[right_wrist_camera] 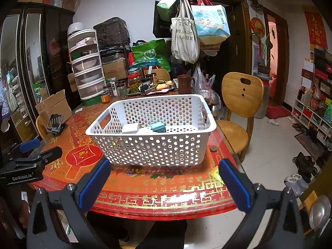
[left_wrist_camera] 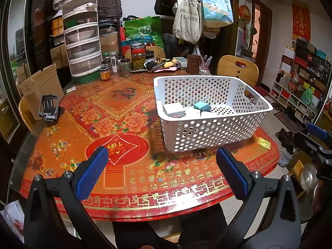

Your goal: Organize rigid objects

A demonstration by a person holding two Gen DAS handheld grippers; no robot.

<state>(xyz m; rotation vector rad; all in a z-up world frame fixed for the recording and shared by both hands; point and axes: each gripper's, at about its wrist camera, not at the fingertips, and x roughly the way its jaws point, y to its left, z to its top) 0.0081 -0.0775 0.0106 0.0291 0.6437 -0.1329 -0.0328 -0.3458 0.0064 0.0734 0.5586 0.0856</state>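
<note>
Left jaws: the left gripper (left_wrist_camera: 161,172) stands spread wide with nothing between its blue pads (left_wrist_camera: 91,172); it hangs above the near edge of the round table (left_wrist_camera: 62,145).
Right jaws: the right gripper (right_wrist_camera: 166,184) is likewise parted wide and holds nothing, its blue pads (right_wrist_camera: 234,184) framing the near wall of the basket.
Basket: the white perforated basket (right_wrist_camera: 145,147) sits on the table's right part, just ahead of the right gripper and ahead-right of the left one.
Already inside: a white box (left_wrist_camera: 173,109) and a teal box (left_wrist_camera: 202,106) lie on the basket floor, close together; something small and reddish beside the white box is too hidden to name.
Still out: a black phone stand (left_wrist_camera: 49,108) stands at the table's far left edge, well apart from the basket; a small yellow card (left_wrist_camera: 264,143) lies near the basket's right corner, and a small round brown object (right_wrist_camera: 213,148) sits just beside it in the right view.
Progress: partly done, I judge; two items are stowed and the phone stand looks the likeliest piece left.
Pose: both grippers are level, side by side at the table's near rim, pointing across it, neither touching anything.
Background: jars, a stacked white drawer unit (left_wrist_camera: 83,41) and a brown mug (left_wrist_camera: 193,63) crowd the far side.
</note>
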